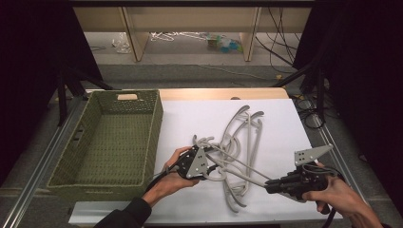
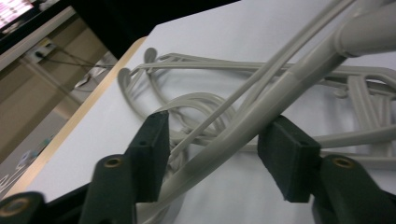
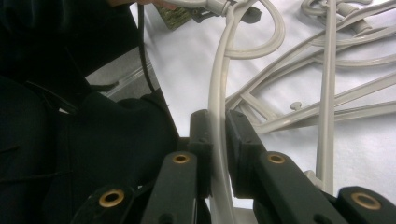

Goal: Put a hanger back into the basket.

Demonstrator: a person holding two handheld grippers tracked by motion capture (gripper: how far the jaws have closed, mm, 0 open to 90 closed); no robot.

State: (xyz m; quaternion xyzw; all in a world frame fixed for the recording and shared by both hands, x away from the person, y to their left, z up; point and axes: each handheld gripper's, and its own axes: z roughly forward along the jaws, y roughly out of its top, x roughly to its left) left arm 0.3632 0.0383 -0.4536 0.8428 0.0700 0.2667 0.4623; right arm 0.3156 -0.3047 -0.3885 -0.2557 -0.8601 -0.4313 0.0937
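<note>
Several grey plastic hangers (image 1: pixel 243 137) lie tangled on the white table top (image 1: pixel 190 118). My right gripper (image 1: pixel 269 185) at the front right is shut on the thin arm of one hanger (image 3: pixel 219 79), which runs up to its hook near the other hand. My left gripper (image 1: pixel 207 167) sits at the pile's left side. In the left gripper view its jaws (image 2: pixel 215 154) stand open around a thick slanting hanger bar (image 2: pixel 261 126). That bar runs close by the left pad (image 2: pixel 152 154), and a gap separates it from the right pad.
A green woven basket (image 1: pixel 153 137) stands at the left, against the white sheet's edge. The wooden table edge (image 1: pixel 218 93) runs along the back, with black cables (image 1: pixel 311 114) just off the right side. A dark sleeve (image 3: pixel 70 154) lies close to my right gripper.
</note>
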